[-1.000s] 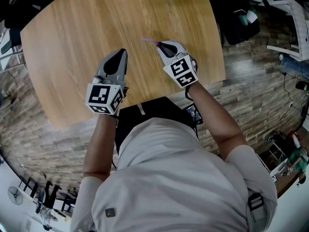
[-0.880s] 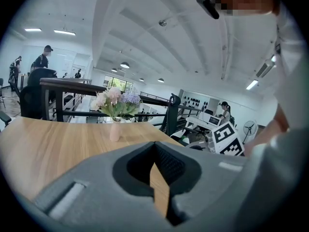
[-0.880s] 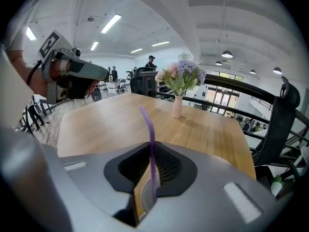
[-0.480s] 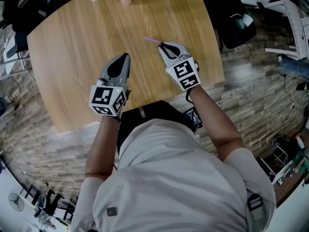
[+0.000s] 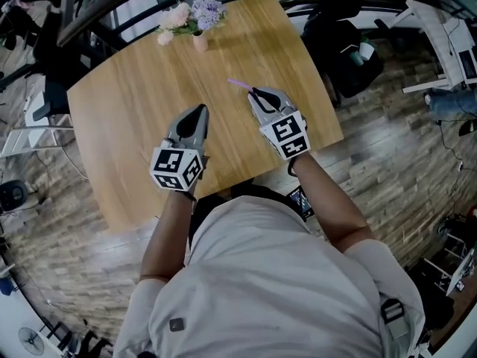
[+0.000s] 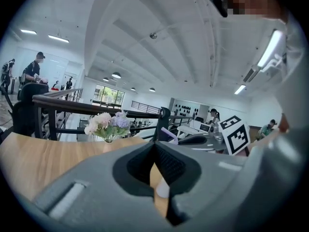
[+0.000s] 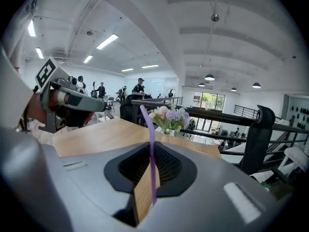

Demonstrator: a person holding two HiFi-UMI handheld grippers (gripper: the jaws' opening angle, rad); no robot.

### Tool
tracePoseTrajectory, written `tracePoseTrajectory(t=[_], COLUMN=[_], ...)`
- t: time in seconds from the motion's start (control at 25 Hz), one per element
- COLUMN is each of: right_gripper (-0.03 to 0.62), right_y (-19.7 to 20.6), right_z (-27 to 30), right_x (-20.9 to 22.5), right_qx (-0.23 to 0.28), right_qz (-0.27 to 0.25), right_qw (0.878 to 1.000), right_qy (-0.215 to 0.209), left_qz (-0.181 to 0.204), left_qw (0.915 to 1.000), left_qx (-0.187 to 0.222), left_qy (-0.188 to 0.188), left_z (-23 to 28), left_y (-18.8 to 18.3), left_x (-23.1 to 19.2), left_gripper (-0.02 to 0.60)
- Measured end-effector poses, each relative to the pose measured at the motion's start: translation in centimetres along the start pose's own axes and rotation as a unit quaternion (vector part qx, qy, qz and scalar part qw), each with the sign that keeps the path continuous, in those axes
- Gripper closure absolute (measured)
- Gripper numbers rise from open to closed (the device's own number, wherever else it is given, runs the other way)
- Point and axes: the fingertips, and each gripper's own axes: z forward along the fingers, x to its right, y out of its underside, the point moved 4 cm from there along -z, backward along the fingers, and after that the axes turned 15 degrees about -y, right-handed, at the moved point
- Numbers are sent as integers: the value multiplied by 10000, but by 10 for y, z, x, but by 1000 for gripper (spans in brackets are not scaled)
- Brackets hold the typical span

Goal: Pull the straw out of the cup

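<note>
A thin purple straw (image 5: 239,84) sticks out past the tips of my right gripper (image 5: 256,92), which is shut on it above the wooden table (image 5: 127,118). In the right gripper view the straw (image 7: 151,149) runs upright between the pads, bent at its top end. My left gripper (image 5: 200,109) hovers beside it to the left with its tips together. In the left gripper view the left gripper (image 6: 155,146) has a small white thing (image 6: 162,189) in the gap behind its tips; I cannot tell what it is. I see no cup in any view.
A small vase of pink and lilac flowers (image 5: 192,19) stands near the table's far edge. A dark railing (image 6: 96,109) runs behind the table. A black office chair (image 5: 346,51) stands at the right, off the table. Wood-plank floor surrounds the table.
Both grippers have risen with the straw still held in the right one. The table looks smaller in the head view, and the flowers and vase have come fully into sight.
</note>
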Motion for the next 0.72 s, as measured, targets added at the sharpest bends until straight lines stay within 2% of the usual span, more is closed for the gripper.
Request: tracePoseTrajectory(t=[0.28,0.48,0.72], right_gripper=[551,551,551], right_y=[-54,-86,-100], right_z=[-13,-21,-34], right_x=[-23,-57,-109], right_qx=[367,667,972], right_qz=[-152,-137,96], right_qw=[9983,9951,9897], right_qy=[428,723,1051], left_qz=[137,246,452], left_qw=[9982,9958,9911], left_qx=[450,570,660], left_qy=[366,676,1064], left_z=[-32,-60,-105], left_y=[-45,-59,-65], left_x=[-4,-16,-25], left_gripper=[577,577,577])
